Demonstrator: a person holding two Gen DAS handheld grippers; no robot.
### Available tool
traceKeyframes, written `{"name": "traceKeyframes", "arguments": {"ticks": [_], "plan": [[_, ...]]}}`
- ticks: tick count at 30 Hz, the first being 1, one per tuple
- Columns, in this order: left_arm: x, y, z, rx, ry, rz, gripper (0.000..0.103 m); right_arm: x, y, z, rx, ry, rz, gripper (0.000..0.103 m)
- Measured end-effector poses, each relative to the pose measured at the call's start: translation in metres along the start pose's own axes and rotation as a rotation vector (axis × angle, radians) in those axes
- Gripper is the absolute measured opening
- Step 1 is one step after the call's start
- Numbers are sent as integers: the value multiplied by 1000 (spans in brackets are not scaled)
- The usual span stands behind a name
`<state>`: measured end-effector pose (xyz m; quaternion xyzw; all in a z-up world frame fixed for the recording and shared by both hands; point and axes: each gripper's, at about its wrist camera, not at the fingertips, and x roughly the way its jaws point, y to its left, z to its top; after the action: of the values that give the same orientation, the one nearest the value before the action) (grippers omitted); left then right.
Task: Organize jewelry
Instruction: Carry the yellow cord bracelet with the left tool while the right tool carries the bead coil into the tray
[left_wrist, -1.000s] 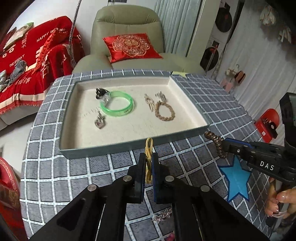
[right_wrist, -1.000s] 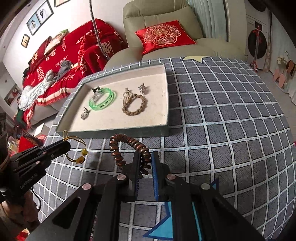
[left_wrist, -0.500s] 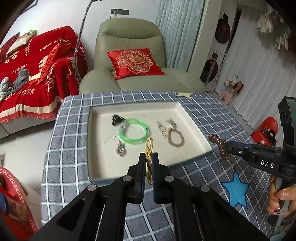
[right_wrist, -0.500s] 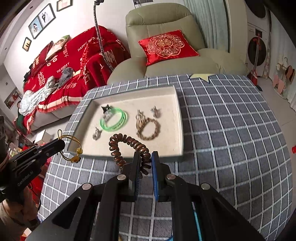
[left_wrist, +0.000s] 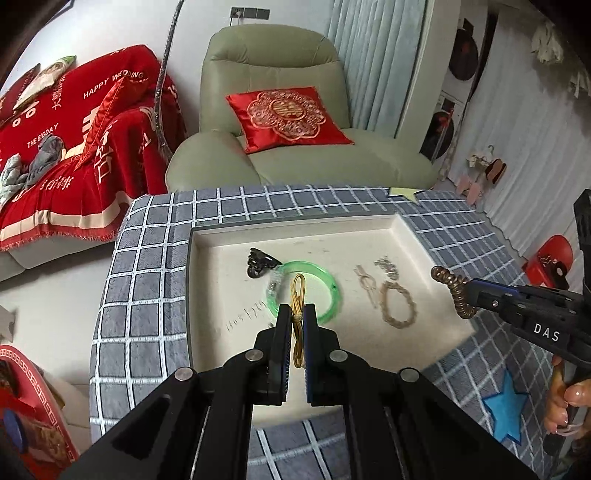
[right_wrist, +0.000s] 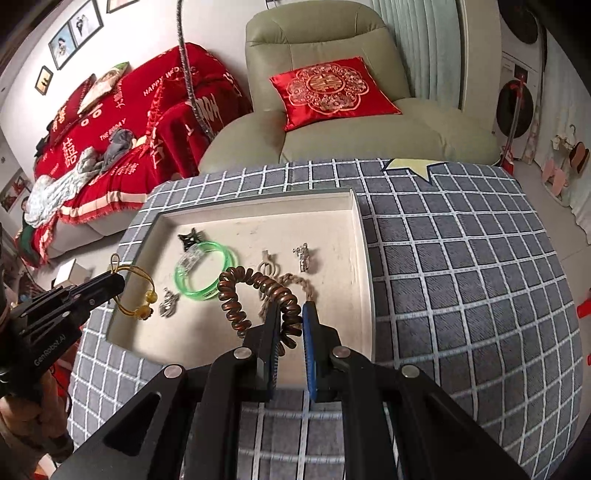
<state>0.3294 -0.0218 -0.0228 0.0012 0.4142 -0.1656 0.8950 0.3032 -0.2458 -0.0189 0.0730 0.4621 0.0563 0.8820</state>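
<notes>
A: Left gripper, lower centre of the left wrist view: jaws nearly closed, pinching the yellow cord bracelet. In the right wrist view it hangs at centre left, over the tray's left rim, amber beads lowest

B: Right gripper, lower centre of its own view: jaws narrowly parted, clamped on one end of the brown spiral hair tie, which arcs up and left, clear of the tray floor

A: Tray sits mid-frame on the checked cloth. It already holds the green bangle, black clip, braided bracelet and small silver pieces

B: Judgement: placing step. Lower each piece to bare lining before opening. Cord to the lower left, near the silver charm, not onto the bangle. Spiral to the lower right of the braid

A: Risk: cord may cling to the pads, so open fully and lift straight
</notes>
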Motion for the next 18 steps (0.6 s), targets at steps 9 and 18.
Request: {"name": "traceKeyframes", "arguments": {"ticks": [9, 18], "plan": [[50, 8, 6, -4, 60, 38, 21, 46, -10, 14, 13, 35, -36, 13], [69, 8, -1, 27, 90, 92, 21, 74, -9, 11, -11, 67, -73, 13]]}}
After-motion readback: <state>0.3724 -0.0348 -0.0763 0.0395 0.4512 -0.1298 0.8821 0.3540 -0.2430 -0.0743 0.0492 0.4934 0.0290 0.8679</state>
